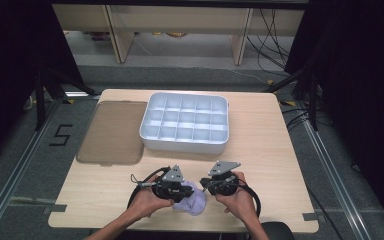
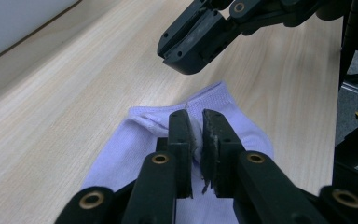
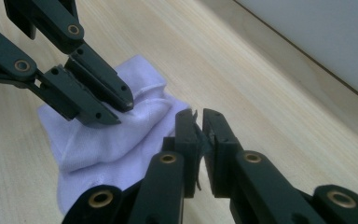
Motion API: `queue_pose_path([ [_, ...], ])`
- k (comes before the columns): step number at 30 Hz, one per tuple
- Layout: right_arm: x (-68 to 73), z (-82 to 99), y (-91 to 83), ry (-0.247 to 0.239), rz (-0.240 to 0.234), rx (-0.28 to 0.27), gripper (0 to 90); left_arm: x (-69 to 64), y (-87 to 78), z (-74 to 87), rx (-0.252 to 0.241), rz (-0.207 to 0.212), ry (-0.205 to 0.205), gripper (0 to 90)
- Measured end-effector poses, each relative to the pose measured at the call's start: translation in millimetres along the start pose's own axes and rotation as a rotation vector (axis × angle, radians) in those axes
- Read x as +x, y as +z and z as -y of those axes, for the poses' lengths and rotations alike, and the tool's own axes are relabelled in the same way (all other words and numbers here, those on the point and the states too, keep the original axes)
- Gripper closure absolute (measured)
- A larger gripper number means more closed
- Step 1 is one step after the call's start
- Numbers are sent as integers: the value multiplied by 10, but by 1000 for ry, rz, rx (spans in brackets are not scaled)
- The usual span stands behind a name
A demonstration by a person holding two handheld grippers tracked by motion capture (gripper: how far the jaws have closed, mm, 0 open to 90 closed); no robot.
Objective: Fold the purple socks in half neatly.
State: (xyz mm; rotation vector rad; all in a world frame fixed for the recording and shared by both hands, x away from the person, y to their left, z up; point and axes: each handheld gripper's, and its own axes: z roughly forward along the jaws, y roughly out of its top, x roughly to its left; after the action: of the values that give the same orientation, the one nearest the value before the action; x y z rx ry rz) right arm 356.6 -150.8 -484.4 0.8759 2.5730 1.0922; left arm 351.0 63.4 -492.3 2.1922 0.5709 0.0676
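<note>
A lavender sock (image 1: 196,203) lies crumpled on the wooden table (image 1: 260,155) near its front edge, between my two grippers. My left gripper (image 1: 188,192) comes in from the left, and in the left gripper view its jaws (image 2: 196,125) stand nearly together with a fold of the sock (image 2: 135,149) pinched between the pads. The right gripper view shows that same pinch on a raised ridge of the sock (image 3: 102,140). My right gripper (image 1: 204,188) hovers at the sock's right edge. Its jaws (image 3: 199,122) are almost closed, with no cloth between them.
A white tray (image 1: 182,145) with several compartments stands at the middle back of the table. A flat brown-grey lid (image 1: 112,132) lies to its left. Bare wood stretches to the right of the tray and the grippers. A person's hands and forearms enter from the bottom edge.
</note>
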Motion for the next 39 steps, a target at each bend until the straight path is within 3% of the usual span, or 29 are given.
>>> queue_pose_path([
  [2,2,2,-17,14,8,10,852,14,4,-4,12,3,9,787],
  [5,-12,5,-33,16,16,11,852,5,1,-5,-16,28,-32,705],
  [6,-12,13,-15,18,25,-14,851,17,-21,-13,-22,26,-31,684],
  [7,-21,9,-39,16,22,12,850,25,-41,-21,-27,25,-29,673],
  [11,-31,14,-36,19,33,-13,847,61,-169,-51,-76,34,-66,629],
  [12,-43,12,-61,20,31,-3,845,98,-295,-59,-110,38,-88,628],
  [13,-39,13,-56,28,32,-15,844,119,-338,-52,-111,31,-79,629],
  [16,-48,13,-60,16,22,-22,841,168,-418,41,-83,-9,-38,665],
  [19,-28,-8,-111,31,27,-9,841,197,-388,230,-19,-29,-25,736],
  [20,-21,-12,-100,20,35,-40,842,203,-361,288,0,-22,-15,764],
  [21,-4,-24,-111,29,33,-41,844,194,-328,339,10,-19,-33,784],
  [22,2,-35,-125,25,18,-31,845,184,-275,385,10,18,-26,801],
  [24,30,-47,-133,20,21,-38,849,172,-267,387,11,20,-31,820],
  [28,79,-83,-146,8,2,-59,862,143,-249,354,17,10,31,845],
  [30,124,-112,-158,3,-24,-54,866,117,-236,358,13,8,15,854],
  [31,139,-124,-156,-16,-22,-64,866,126,-229,357,23,6,41,854],
  [32,166,-135,-153,-15,-37,-63,866,108,-211,368,21,7,14,854],
  [34,217,-157,-133,-17,-55,-70,866,120,-194,370,29,4,36,853],
  [35,255,-174,-113,-28,-66,-76,866,103,-180,374,29,8,18,852],
  [37,324,-205,-72,-44,-92,-70,865,110,-173,365,32,8,54,852],
  [39,381,-224,-21,-65,-106,-51,865,97,-179,366,50,-9,47,852],
])
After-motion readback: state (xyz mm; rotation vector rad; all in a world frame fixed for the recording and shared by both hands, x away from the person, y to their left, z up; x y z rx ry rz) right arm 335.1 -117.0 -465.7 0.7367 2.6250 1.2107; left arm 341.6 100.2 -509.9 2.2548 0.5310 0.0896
